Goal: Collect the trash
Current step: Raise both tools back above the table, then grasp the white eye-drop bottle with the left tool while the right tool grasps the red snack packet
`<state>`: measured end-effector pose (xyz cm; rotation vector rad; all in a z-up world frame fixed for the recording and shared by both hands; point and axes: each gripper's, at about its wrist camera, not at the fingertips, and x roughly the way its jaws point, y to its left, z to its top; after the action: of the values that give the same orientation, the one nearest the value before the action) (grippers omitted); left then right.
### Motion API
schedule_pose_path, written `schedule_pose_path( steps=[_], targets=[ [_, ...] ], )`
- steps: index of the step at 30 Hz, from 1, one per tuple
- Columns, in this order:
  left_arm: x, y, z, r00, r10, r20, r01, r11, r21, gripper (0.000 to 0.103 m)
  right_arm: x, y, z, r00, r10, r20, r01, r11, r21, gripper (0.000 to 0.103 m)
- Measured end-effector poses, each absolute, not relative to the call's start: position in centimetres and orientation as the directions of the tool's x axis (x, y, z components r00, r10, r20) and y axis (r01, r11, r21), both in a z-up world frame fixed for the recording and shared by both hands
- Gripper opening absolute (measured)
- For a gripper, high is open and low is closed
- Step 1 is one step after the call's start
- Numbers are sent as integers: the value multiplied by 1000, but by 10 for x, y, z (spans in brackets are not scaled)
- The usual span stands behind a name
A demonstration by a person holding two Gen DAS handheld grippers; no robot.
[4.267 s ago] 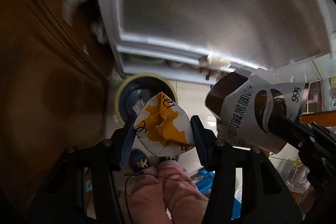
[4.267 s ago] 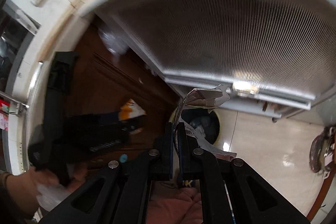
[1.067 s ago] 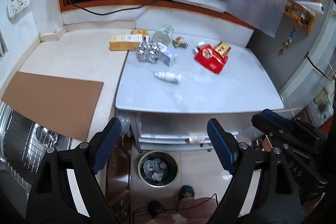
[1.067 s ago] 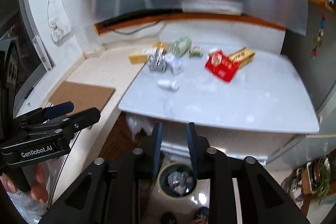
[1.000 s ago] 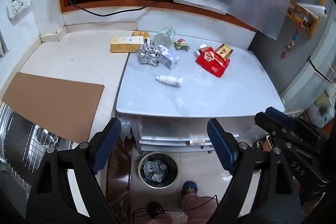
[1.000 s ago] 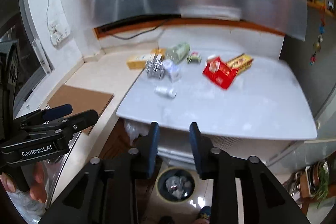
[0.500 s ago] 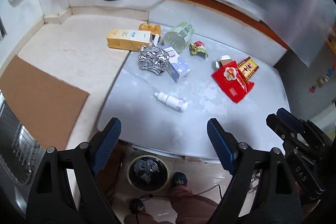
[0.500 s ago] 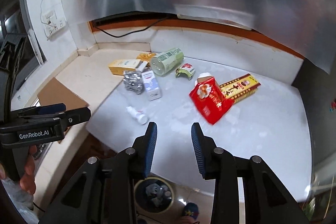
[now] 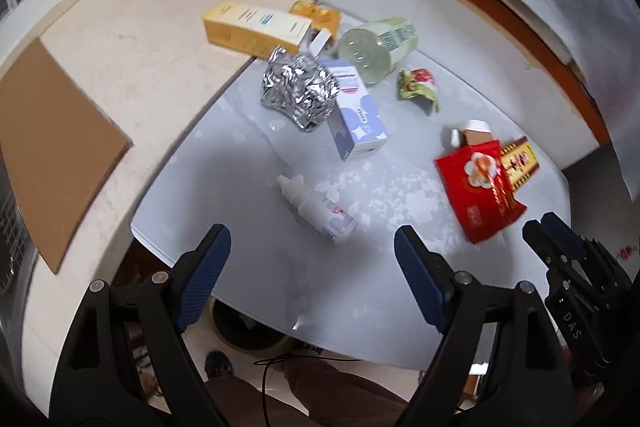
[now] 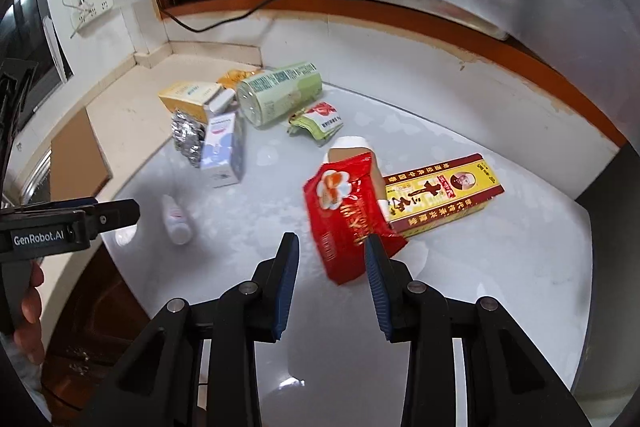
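Observation:
Trash lies on a white table (image 9: 260, 263). In the left wrist view my left gripper (image 9: 310, 239) stands wide open and empty just above a small white dropper bottle (image 9: 320, 211). My right gripper (image 10: 330, 241) is partly open with nothing held, hovering over the near end of a red snack packet (image 10: 348, 215), which lies flat on the table against a yellow-and-red carton (image 10: 440, 195). Further back sit a blue-white box (image 9: 356, 115), crumpled foil (image 9: 298, 91), a green jar (image 9: 376, 43) on its side and a small green wrapper (image 9: 418, 85).
A yellow box (image 9: 256, 29) lies on the beige counter at the left, with a cardboard sheet (image 9: 52, 147) nearer. A round trash bin (image 9: 244, 327) shows on the floor below the table's front edge, beside a person's legs. A wall socket (image 10: 90, 5) hangs at the left.
Both grippers have moved forward and down over the table, so the trash looks larger. The bin has slid mostly out of sight under the table edge. Neither gripper's opening has changed.

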<state>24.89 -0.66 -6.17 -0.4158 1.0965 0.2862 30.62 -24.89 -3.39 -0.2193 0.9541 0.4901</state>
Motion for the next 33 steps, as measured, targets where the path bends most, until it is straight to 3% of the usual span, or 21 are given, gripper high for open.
schedule_pose_path(
  steps=[9, 17, 26, 33],
  targets=[
    [265, 1, -89, 393, 22, -919, -493, 849, -190, 81, 336, -252, -55, 452, 312, -836, -510, 859, 45, 35],
    [281, 0, -105, 369, -33, -929, -513, 826, -233, 80, 366, -258, -76, 358, 378, -854, -500, 850, 167, 35],
    [292, -3, -121, 325, -47, -945, -543, 809, -227, 76, 387, -255, -105, 241, 433, -869, -512, 817, 266, 46],
    [302, -11, -127, 299, -41, -953, -545, 813, -206, 54, 384, -251, -110, 233, 435, -870, -540, 802, 256, 46]
  ],
)
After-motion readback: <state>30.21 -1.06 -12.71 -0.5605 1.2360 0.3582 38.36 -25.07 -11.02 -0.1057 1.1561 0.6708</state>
